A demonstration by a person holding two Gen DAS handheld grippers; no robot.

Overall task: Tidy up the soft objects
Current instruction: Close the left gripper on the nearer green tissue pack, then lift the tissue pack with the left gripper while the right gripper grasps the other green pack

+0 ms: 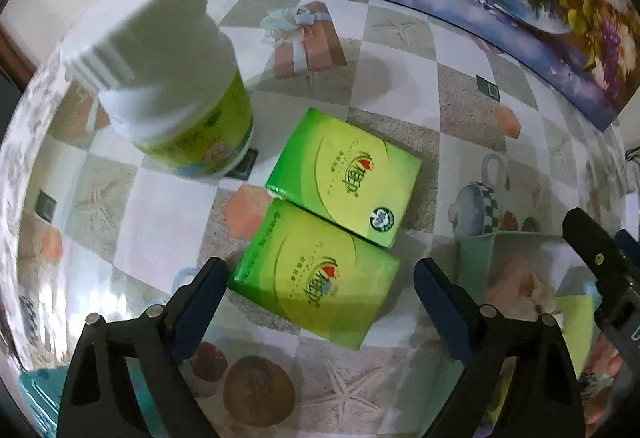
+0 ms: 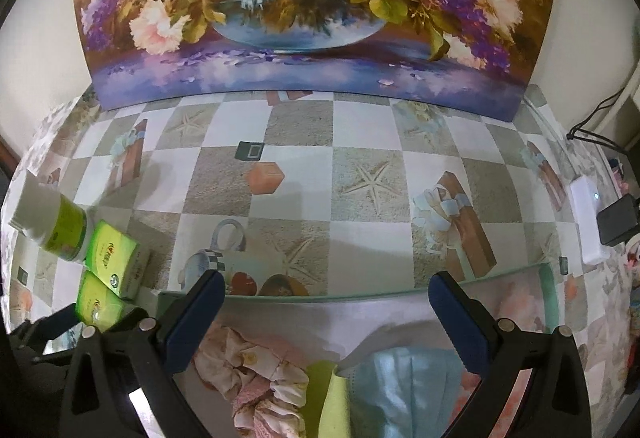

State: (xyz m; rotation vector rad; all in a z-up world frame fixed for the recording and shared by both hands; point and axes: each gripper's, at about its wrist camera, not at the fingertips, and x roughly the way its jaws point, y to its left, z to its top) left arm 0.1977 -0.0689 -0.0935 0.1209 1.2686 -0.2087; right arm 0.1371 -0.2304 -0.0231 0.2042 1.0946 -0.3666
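Two green tissue packs lie side by side on the patterned tablecloth, the near pack [image 1: 316, 286] and the far pack [image 1: 344, 177]. My left gripper [image 1: 320, 268] points down over the near pack, open, with that pack between its blue pads and not pressed. My right gripper [image 2: 326, 286] is open over a mint box [image 2: 360, 296] with nothing between its fingers. In the box lie a pink floral scrunchie [image 2: 260, 390], a blue face mask [image 2: 408, 378] and a yellow-green cloth [image 2: 332, 398]. The right wrist view shows both packs [image 2: 114, 258] at far left.
A white-capped bottle with a green label [image 1: 172, 77] stands just left of the far pack. A flower painting [image 2: 312, 5] leans against the wall at the back. A white power bank [image 2: 588, 213], a black device [image 2: 616, 217] and a cable sit at the table's right edge.
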